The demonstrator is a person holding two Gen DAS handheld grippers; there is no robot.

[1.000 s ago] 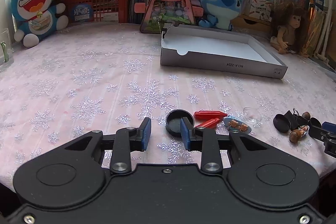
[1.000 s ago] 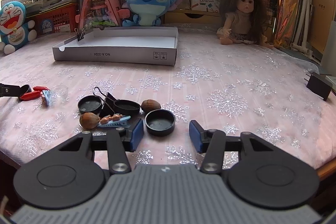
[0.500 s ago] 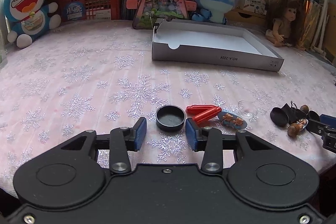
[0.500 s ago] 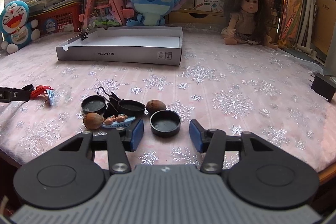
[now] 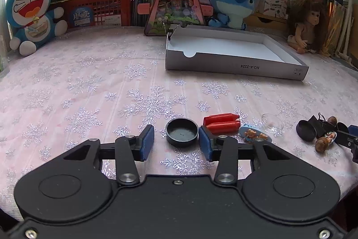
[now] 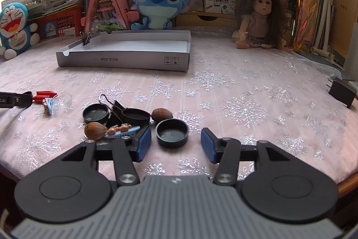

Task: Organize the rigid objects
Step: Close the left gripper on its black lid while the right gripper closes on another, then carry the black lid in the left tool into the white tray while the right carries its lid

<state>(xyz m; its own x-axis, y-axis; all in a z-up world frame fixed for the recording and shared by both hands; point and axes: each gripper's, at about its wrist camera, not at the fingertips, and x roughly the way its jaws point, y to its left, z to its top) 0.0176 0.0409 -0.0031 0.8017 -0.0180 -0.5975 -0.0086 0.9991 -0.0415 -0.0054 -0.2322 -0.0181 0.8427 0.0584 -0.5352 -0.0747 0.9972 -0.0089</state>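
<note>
In the left wrist view my left gripper (image 5: 176,142) is open. A black round cap (image 5: 181,134) lies on the cloth just between its blue fingertips, with a gap at the left pad. A red clip (image 5: 221,123) and a blue bear hair clip (image 5: 255,134) lie right of it. In the right wrist view my right gripper (image 6: 175,145) has its jaws opening. Another black cap (image 6: 171,132) sits between the fingertips, untouched. The grey cardboard box (image 6: 125,55) stands further back and holds only a binder clip on its rim.
Left of the right gripper lie two black caps (image 6: 95,113), a black binder clip (image 6: 114,109), two brown nuts (image 6: 95,130), a blue hair clip (image 6: 122,129) and a clear dish (image 5: 271,125). A black adapter (image 6: 342,93) sits far right. Plush toys, a doll and books line the back.
The left jaws have widened and shifted, so the black cap now sits between the fingertips instead of ahead of the right finger. The right jaws have spread a little wider around their cap.
</note>
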